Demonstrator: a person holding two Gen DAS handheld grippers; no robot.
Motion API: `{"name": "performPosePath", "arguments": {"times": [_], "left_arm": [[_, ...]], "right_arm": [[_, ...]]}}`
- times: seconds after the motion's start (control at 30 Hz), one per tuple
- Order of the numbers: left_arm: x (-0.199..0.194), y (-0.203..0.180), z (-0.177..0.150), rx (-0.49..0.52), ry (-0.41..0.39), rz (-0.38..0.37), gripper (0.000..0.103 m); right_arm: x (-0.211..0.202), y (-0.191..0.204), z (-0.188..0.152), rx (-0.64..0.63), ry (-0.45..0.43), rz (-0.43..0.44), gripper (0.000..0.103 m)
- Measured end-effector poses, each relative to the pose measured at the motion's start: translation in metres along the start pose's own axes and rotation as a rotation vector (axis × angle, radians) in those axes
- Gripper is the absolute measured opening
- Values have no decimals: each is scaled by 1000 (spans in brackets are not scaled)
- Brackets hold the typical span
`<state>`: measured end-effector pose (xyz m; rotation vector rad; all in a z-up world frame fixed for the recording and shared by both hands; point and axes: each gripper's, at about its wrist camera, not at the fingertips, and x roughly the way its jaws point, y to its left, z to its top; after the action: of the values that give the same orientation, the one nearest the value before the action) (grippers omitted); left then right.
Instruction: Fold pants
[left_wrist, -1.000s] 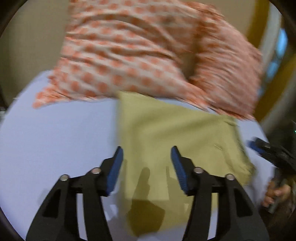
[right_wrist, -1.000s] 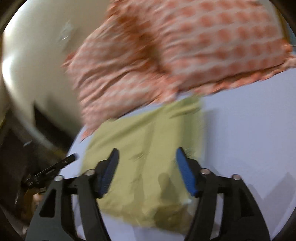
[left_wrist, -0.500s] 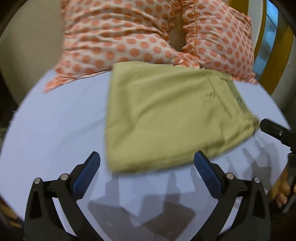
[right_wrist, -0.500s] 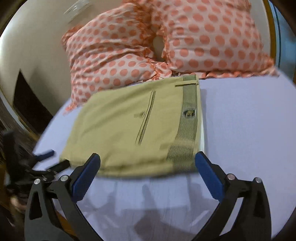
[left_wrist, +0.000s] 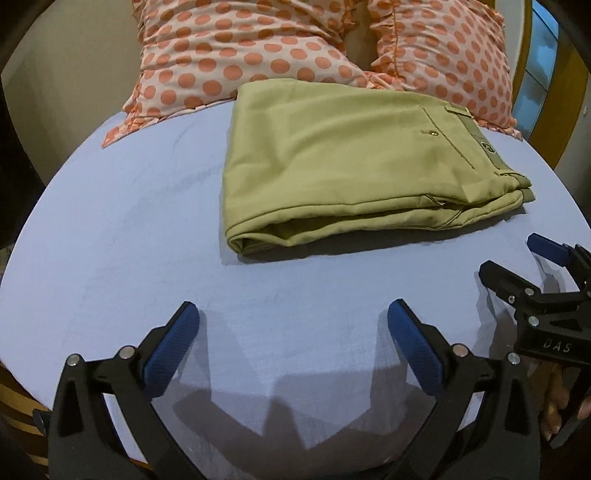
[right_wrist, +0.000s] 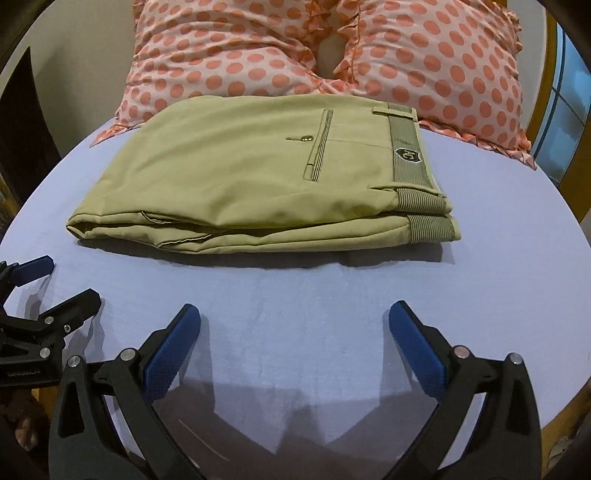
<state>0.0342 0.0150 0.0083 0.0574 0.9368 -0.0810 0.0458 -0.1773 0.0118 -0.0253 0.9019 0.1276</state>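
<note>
We find the pants (right_wrist: 258, 177) lying as a compact, squared bundle on the bed (right_wrist: 295, 295), at its far part, with their far edge touching the two pillows (right_wrist: 332, 51). The waistband (right_wrist: 408, 147) sits at the right end of the bundle, with the badge and the back pocket (right_wrist: 319, 142) facing up. Several layers show stacked along the near edge, and the rounded fold closes the left end. The layers line up fairly well; the lowest layer juts out slightly at the near right corner.

The left tool (left_wrist: 295, 347) stands with its jaws spread wide and nothing between them. It hangs over bare sheet, well short of the bundle. The right tool (right_wrist: 295, 347) is in the same state: jaws wide apart, nothing held, over bare sheet near the front of the bed. Each tool also appears at the edge of the other's view, clear of the cloth.

Our judgement is that the folding is complete, or very nearly so. No leg hangs loose, and no unfolded length is visible. What may remain is minor: squaring the jutting lower layer and pressing the top flat. We cannot tell whether a further fold is intended. The far edge against the pillows is partly hidden from check.
</note>
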Motion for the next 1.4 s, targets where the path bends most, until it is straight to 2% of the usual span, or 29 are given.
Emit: {"name": "performPosePath", "arguments": {"times": [0.23,1.4], "left_arm": [[-2,-1,-3,-7,-32,7,101],[0,4,0,-7,-26,4,101]], "right_arm": [[-2,2,-3,9,-18,-10,102],[0,1,-1,22,-15,-19,102]]}}
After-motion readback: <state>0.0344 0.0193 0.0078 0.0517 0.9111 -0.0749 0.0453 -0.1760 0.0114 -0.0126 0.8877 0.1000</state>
